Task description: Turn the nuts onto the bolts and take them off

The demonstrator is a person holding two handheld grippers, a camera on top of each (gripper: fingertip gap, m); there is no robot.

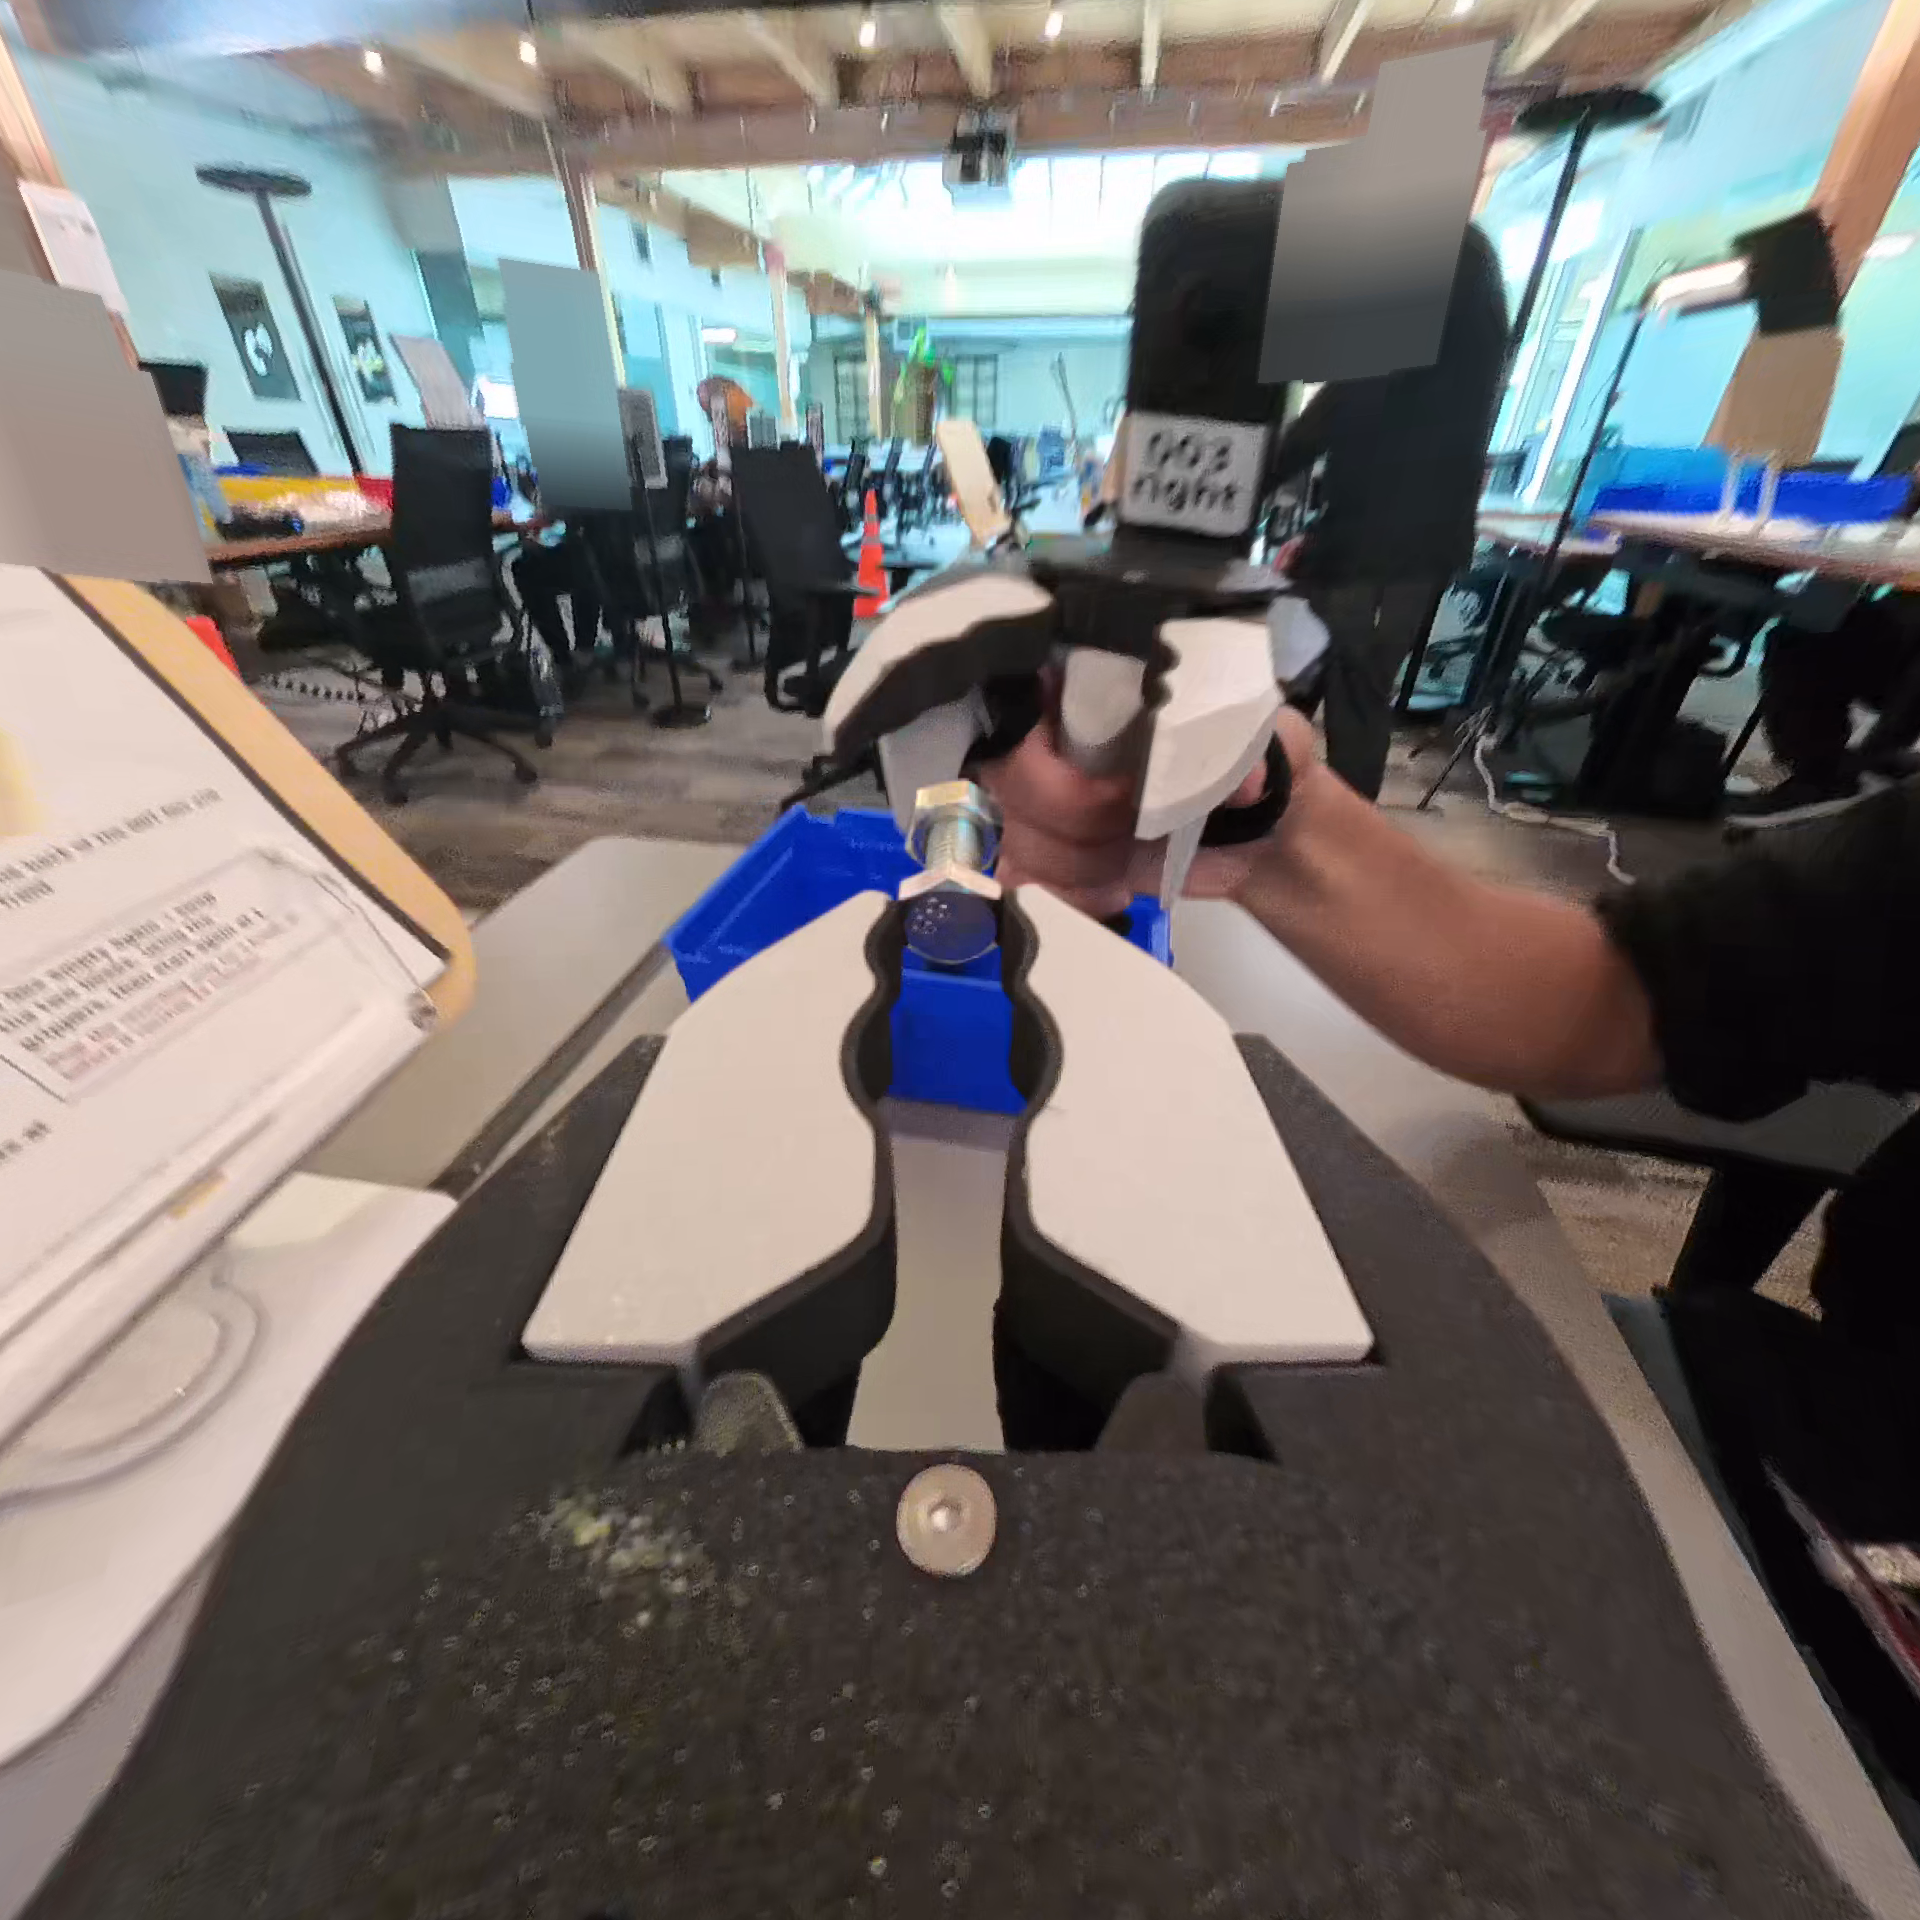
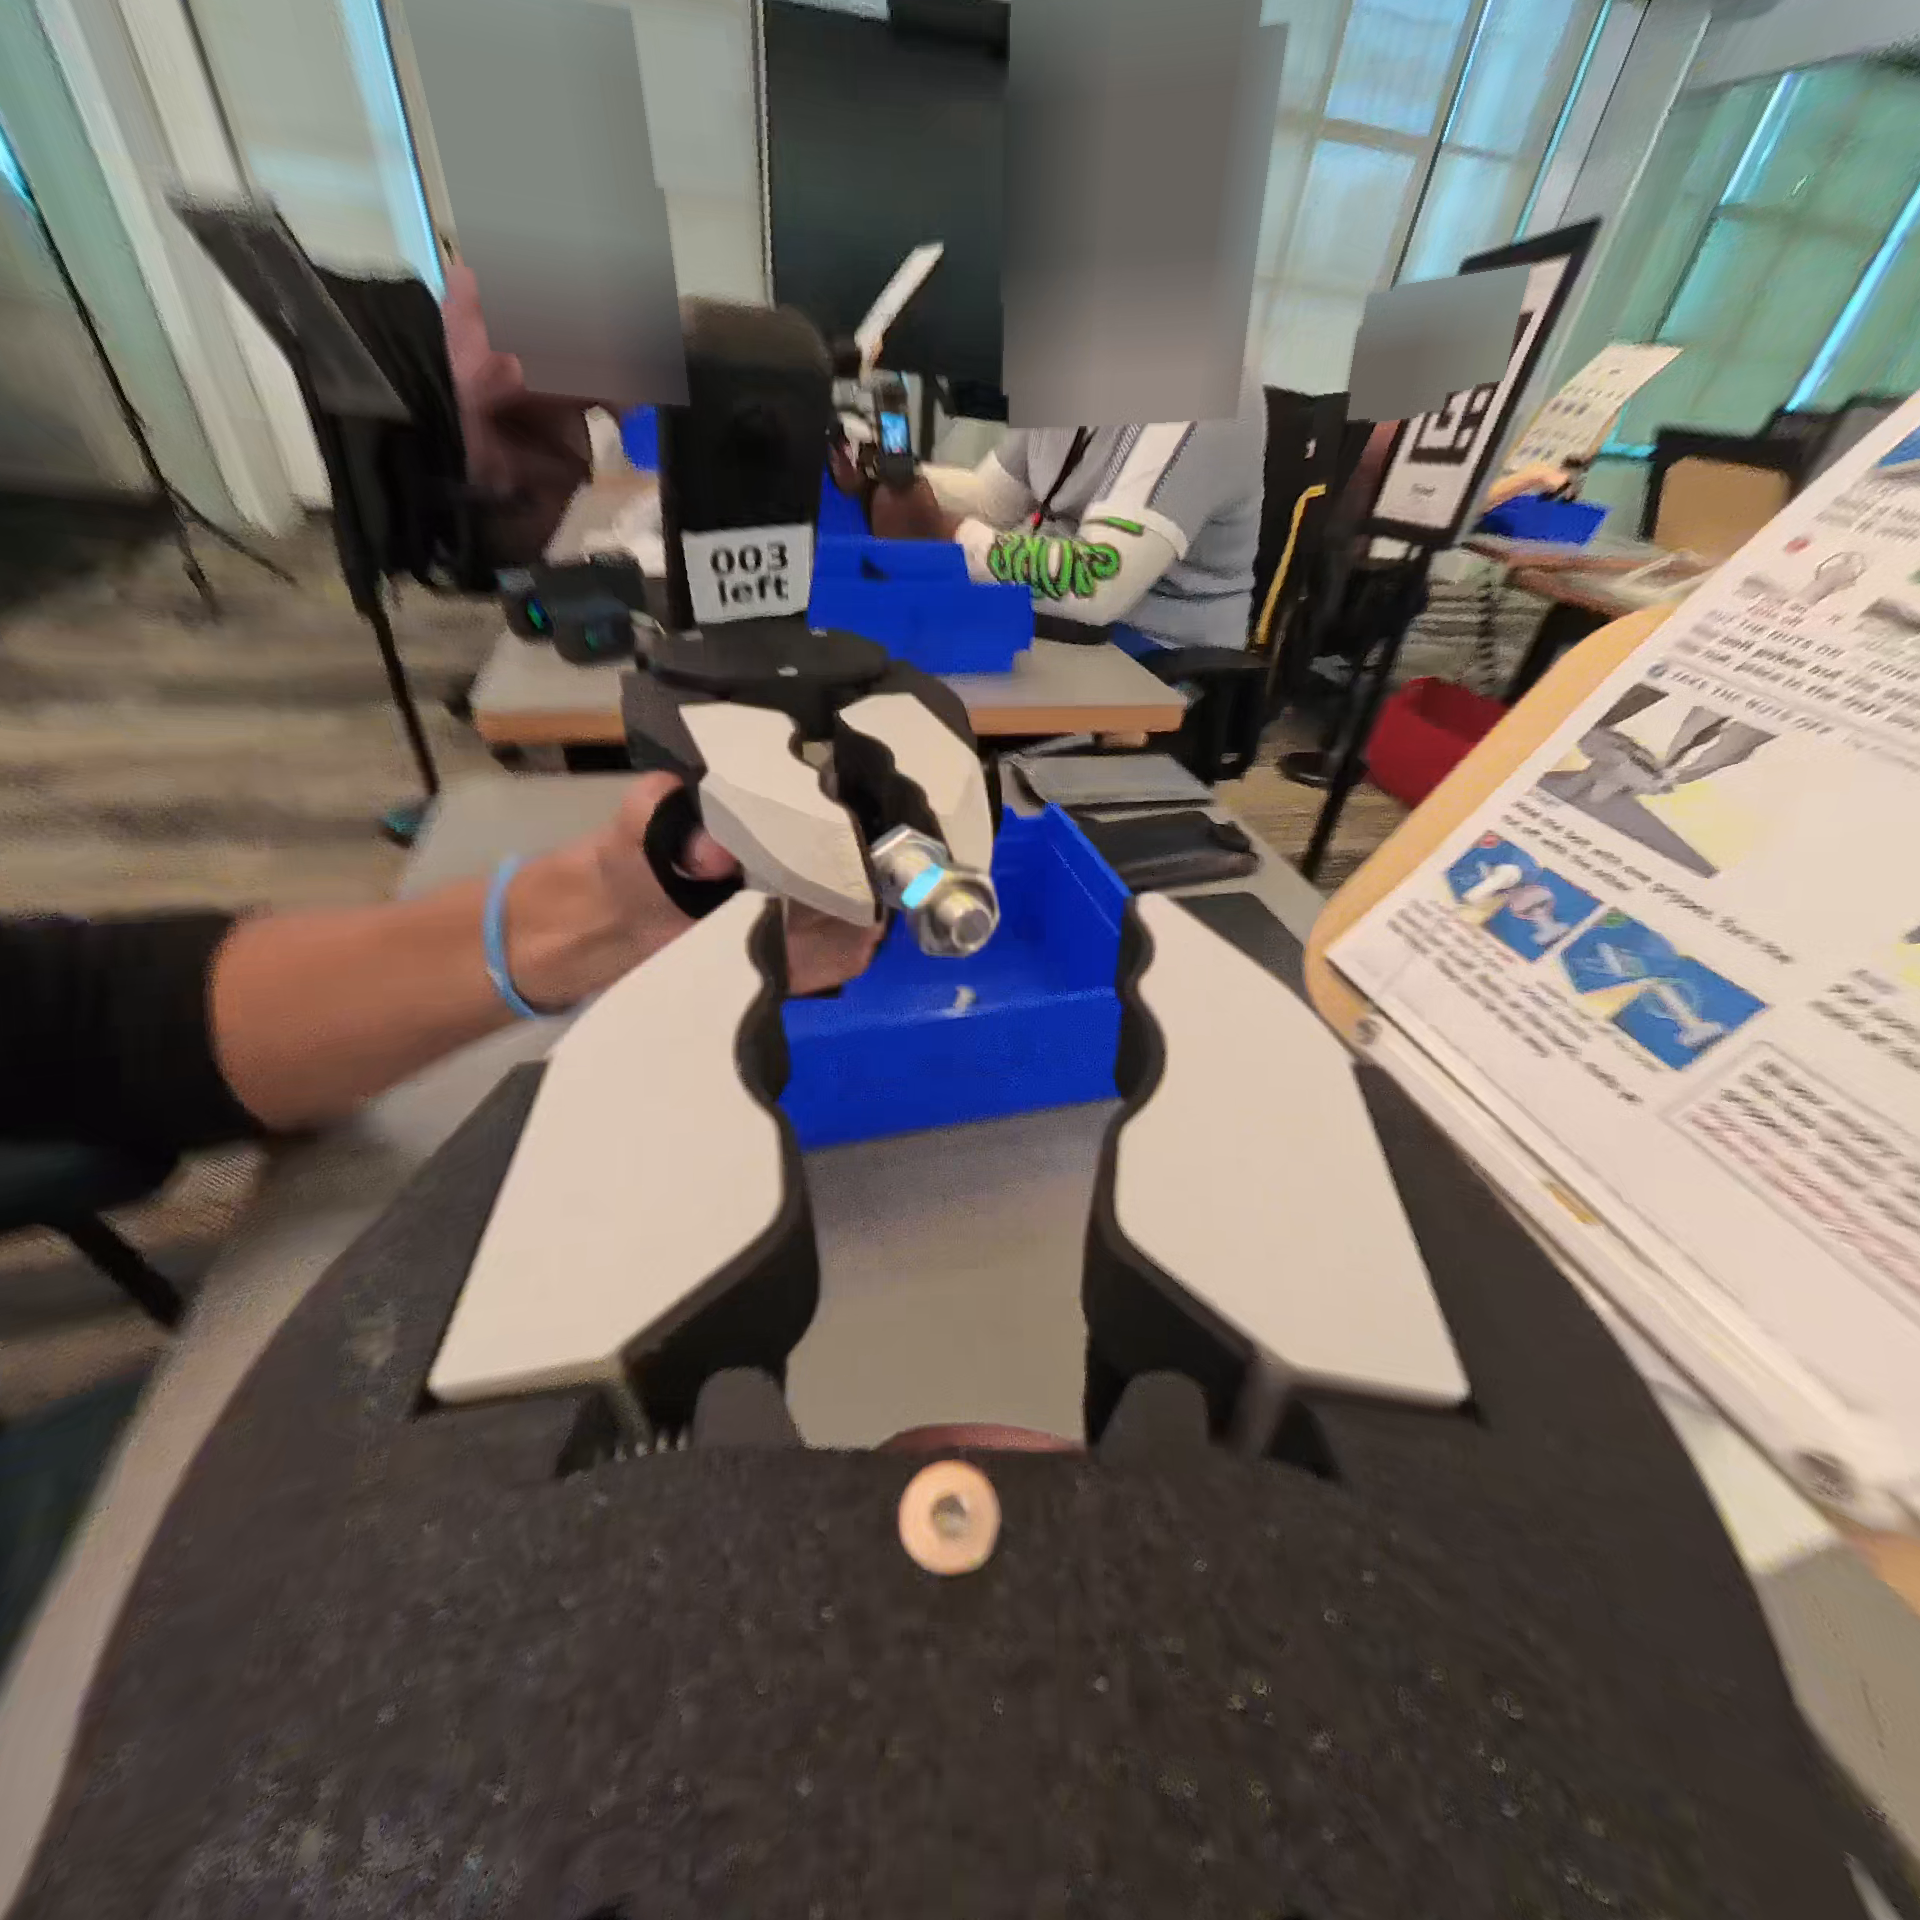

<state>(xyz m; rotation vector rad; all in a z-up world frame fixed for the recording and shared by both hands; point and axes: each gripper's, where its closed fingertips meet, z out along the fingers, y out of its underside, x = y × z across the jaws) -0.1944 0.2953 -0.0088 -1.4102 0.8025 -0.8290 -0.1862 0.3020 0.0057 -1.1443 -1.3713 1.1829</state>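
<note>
Left wrist view: your left gripper (image 1: 951, 920), grey-faced with foam-lined fingers, clamps the silver steel bolt (image 1: 948, 878) by its hex head above the blue plastic bin (image 1: 769, 904); beyond, your right gripper (image 2: 945, 935) stands wide, empty, beside the hex nut (image 1: 951, 808).

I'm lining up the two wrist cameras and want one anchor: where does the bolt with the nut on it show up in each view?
Left wrist view: the bolt is at centre, just past the left gripper, whose tips clamp its head.
Right wrist view: the bolt is just above centre, sticking out of the far gripper toward the camera, nut at its near end.
Shared landmark: the blue bin right behind the bolt.
</note>
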